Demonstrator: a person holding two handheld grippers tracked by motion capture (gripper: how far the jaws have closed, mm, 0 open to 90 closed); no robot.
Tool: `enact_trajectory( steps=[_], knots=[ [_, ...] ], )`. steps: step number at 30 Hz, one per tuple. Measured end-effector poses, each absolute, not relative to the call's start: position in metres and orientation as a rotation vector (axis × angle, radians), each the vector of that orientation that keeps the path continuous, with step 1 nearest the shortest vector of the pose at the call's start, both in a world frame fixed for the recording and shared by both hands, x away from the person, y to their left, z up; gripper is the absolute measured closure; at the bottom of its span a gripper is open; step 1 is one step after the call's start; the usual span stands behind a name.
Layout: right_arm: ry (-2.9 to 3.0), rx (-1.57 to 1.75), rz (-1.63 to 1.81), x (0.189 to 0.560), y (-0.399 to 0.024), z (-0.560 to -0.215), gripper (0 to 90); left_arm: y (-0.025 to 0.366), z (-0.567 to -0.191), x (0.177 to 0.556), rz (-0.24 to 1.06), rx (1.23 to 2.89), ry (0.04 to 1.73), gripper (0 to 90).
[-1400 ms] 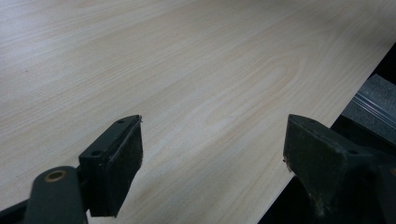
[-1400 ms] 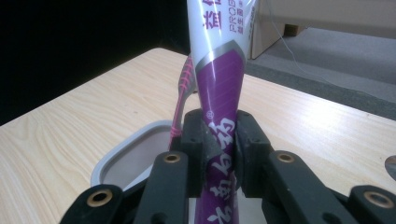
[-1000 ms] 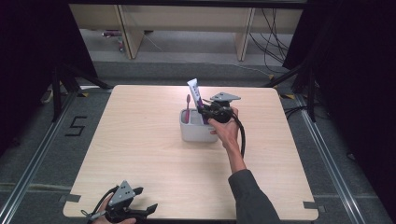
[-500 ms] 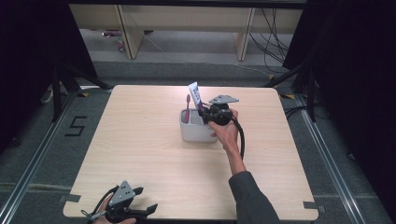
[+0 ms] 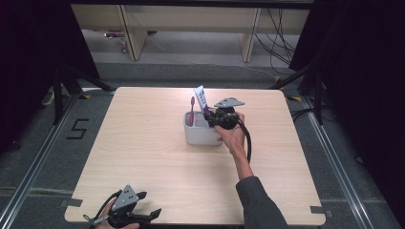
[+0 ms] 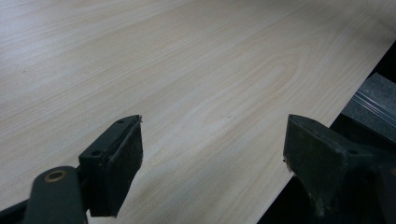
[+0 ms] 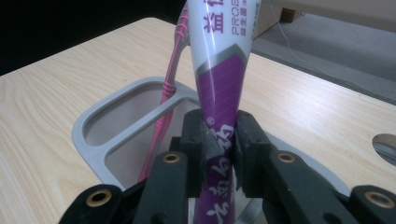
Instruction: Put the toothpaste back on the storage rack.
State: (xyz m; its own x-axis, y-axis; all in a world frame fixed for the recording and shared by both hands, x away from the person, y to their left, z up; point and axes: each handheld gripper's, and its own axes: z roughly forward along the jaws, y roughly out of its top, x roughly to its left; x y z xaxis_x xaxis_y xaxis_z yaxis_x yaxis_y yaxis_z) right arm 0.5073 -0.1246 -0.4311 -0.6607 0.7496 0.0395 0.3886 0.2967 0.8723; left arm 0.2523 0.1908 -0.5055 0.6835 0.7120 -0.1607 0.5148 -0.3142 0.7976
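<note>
A grey two-compartment holder (image 5: 200, 135) (image 7: 93, 133) stands near the middle of the wooden table. A pink toothbrush (image 5: 192, 110) (image 7: 172, 74) leans upright in its left compartment. My right gripper (image 5: 214, 116) (image 7: 219, 147) is shut on a white and purple toothpaste tube (image 5: 201, 98) (image 7: 222, 70), which stands upright over the holder's right compartment. The tube's lower end is hidden behind the jaws. My left gripper (image 5: 143, 219) (image 6: 212, 163) rests at the table's near left edge, open, with nothing between its pads.
The table's near edge (image 6: 317, 126) runs just under the left gripper's right jaw. A black cable (image 5: 247, 138) trails from the right gripper along the forearm. Shelving (image 5: 191, 28) stands on the floor beyond the table.
</note>
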Motion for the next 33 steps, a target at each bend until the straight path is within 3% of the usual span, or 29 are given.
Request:
enact_trajectory(
  steps=[12, 13, 14, 33],
  knots=[
    [2.204, 1.039, 1.293, 0.504, -0.122, -0.431, 72.7, 0.190, -0.505, 0.252, 0.269, 1.991, 0.954, 19.5],
    [2.161, 1.016, 1.370, 0.504, -0.125, -0.428, 78.9, 0.191, -0.505, 0.252, 0.270, 2.007, 0.946, 19.5],
    [2.161, 1.016, 1.370, 0.504, -0.125, -0.428, 78.9, 0.191, -0.505, 0.252, 0.270, 2.007, 0.946, 19.4],
    [2.135, 1.010, 1.424, 0.470, -0.155, -0.400, 64.8, 0.190, -0.506, 0.253, 0.280, 2.007, 0.931, 19.4]
  ],
)
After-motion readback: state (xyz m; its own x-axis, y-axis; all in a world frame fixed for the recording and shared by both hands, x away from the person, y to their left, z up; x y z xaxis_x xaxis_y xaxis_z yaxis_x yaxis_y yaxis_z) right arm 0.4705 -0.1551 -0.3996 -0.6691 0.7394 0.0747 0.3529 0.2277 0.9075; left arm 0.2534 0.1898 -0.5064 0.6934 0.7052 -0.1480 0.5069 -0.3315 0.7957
